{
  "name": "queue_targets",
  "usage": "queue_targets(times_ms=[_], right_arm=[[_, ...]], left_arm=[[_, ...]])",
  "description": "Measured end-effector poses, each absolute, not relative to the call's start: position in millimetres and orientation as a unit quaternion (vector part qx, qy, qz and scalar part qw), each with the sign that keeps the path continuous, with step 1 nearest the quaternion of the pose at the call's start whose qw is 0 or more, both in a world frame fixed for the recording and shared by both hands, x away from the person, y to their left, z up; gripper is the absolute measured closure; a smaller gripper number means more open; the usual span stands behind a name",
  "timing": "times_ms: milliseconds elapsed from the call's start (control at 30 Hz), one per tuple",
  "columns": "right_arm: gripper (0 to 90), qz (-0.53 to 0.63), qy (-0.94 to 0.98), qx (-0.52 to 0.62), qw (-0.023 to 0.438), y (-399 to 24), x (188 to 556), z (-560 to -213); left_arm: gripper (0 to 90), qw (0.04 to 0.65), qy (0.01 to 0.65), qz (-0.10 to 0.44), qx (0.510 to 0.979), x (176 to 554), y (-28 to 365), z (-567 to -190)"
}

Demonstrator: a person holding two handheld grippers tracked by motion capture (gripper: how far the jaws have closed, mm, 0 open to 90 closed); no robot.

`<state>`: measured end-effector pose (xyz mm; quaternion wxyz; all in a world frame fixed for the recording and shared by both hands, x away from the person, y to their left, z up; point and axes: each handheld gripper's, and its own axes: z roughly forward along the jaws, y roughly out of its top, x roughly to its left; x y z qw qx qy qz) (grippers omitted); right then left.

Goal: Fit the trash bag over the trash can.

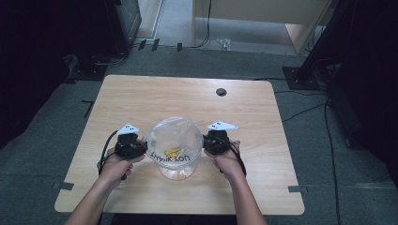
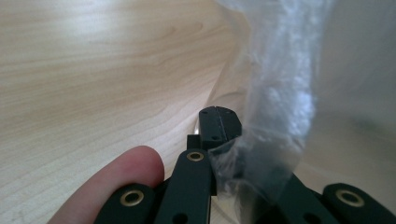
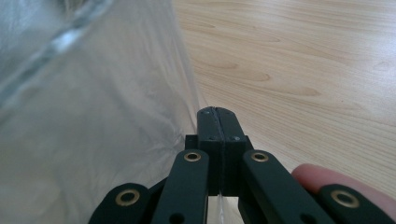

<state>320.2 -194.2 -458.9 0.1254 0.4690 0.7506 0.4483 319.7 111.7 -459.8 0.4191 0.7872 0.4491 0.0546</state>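
A: Where is the bag right now?

B: The clear plastic bag (image 1: 173, 143) stands on the desk (image 1: 141, 93) near the person's edge, mouth pulled into a wide round opening, printed lettering and a yellow mark on the side facing the person. Something pale and round sits under or inside its base; I cannot tell what.

A: And the grippers?

B: The left gripper (image 1: 139, 147) is at the bag's left rim, the right gripper (image 1: 210, 143) at its right rim. In the left gripper view the fingers (image 2: 219, 122) are clenched tight with film bunched beside and across them, so they seem to pinch the rim. In the right gripper view the fingers (image 3: 218, 123) are pressed together too, the film just beside them and running under their base; it looks like a pinch there as well.

A: How should the opening be handled?

B: I would keep both pinches firm, hold the two hands level, and spread evenly so that the rim stays taut without tearing. Pulling harder on one side could tip the bag or slip the thin film out.
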Motion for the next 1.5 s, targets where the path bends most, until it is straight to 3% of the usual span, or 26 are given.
queue_targets(times_ms=[200, 433, 767, 900, 933, 967, 1067, 1167, 1267, 1367, 1433, 1500], right_arm=[[90.0, 0.427, 0.75, 0.476, 0.169, -190.5, 315.1, -453.3], [90.0, 0.395, 0.743, 0.506, 0.188, -192.6, 316.1, -485.1], [90.0, 0.362, 0.735, 0.527, 0.226, -204.4, 314.0, -520.2], [89.2, 0.364, 0.735, 0.526, 0.224, -205.3, 309.1, -520.4], [83.1, 0.37, 0.733, 0.53, 0.211, -207.7, 308.8, -519.8], [76.7, 0.375, 0.731, 0.533, 0.203, -209.2, 308.4, -519.3], [59.4, 0.411, 0.721, 0.528, 0.178, -214.7, 304.8, -513.3], [50.2, 0.426, 0.713, 0.528, 0.179, -216.9, 301.8, -504.8], [38.9, 0.435, 0.706, 0.525, 0.191, -218.5, 298.6, -495.4], [36.3, 0.447, 0.699, 0.524, 0.192, -222.4, 294.9, -486.4], [41.1, 0.457, 0.692, 0.527, 0.187, -225.9, 292.4, -481.6], [53.8, 0.464, 0.686, 0.526, 0.194, -228.2, 289.3, -477.4]], left_arm=[[90.0, 0.387, 0.459, 0.032, 0.799, 319.1, 109.9, -486.0], [90.0, 0.365, 0.452, 0.034, 0.813, 304.3, 110.2, -504.1], [90.0, 0.356, 0.46, 0.11, 0.806, 295.4, 121.1, -505.2], [90.0, 0.363, 0.457, 0.112, 0.804, 291.6, 120.1, -506.4], [87.6, 0.37, 0.455, 0.108, 0.802, 290.7, 120.7, -507.2], [79.3, 0.381, 0.458, 0.108, 0.796, 289.9, 121.6, -507.8], [43.2, 0.391, 0.486, 0.113, 0.773, 291.4, 124.4, -502.6], [30.7, 0.405, 0.498, 0.113, 0.758, 292.3, 127.5, -493.4], [25.4, 0.417, 0.502, 0.124, 0.748, 290.7, 130.0, -483.1], [23.7, 0.427, 0.501, 0.131, 0.741, 287.8, 132.3, -474.6], [27.1, 0.438, 0.501, 0.141, 0.733, 285.0, 134.0, -469.4], [40.0, 0.456, 0.491, 0.158, 0.725, 281.2, 134.6, -462.5]])
